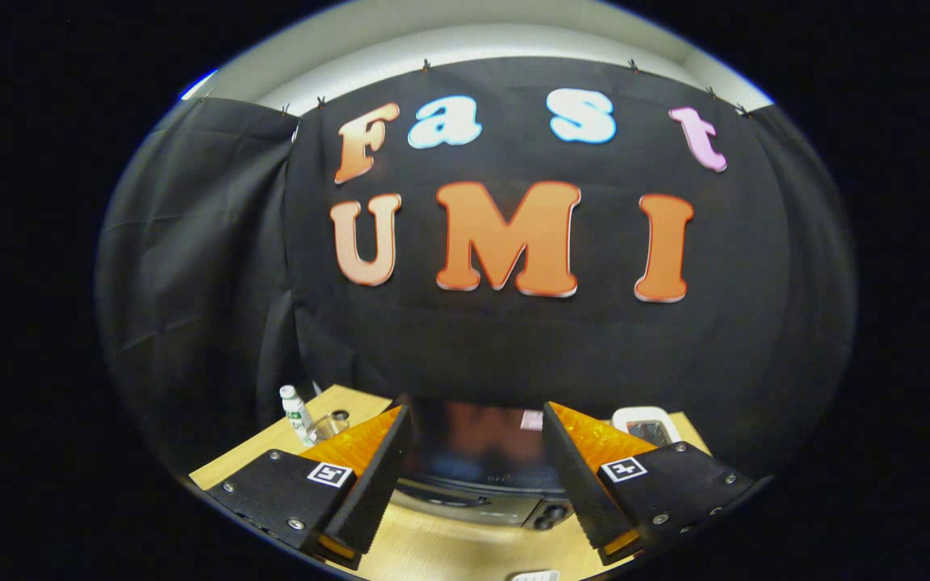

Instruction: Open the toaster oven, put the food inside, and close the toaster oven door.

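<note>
- One toaster oven (477, 472), its glossy dark top and a strip of its front seen between and beyond the two fingers.
- One claw (477, 484), with two fingers (368, 476) spread wide apart and nothing pressed between them.
- Two square markers, one on each finger's base.
- One small white bottle (295, 411), standing beyond the left finger.
- One clear, glass-like item (328, 424) just beside that bottle; its kind is hard to tell.
- One white-rimmed object (647, 424) beyond the right finger, partly hidden.
- One small white thing (536, 575) at the near edge, too cut off to name.
- One wooden worktop (433, 545) carrying all of these.
</note>
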A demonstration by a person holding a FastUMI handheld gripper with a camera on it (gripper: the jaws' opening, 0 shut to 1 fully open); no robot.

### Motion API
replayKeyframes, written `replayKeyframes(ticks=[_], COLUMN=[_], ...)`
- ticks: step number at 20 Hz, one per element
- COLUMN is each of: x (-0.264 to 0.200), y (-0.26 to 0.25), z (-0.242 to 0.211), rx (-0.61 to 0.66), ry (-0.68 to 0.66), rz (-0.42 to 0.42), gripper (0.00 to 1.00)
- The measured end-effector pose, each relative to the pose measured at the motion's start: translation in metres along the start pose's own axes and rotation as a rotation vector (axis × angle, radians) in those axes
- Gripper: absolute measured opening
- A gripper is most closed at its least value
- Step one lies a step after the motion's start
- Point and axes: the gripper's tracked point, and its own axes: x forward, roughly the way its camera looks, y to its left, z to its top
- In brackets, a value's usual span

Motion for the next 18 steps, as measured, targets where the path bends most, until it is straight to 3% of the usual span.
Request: replayKeyframes(ticks=[8, 18], x=[-0.041, -0.068], y=[-0.046, -0.063], z=[0.114, 0.167], rx=[-0.025, -0.07], ry=[-0.253, -0.416], rz=[-0.082, -0.095], gripper=[0.97, 0.98])
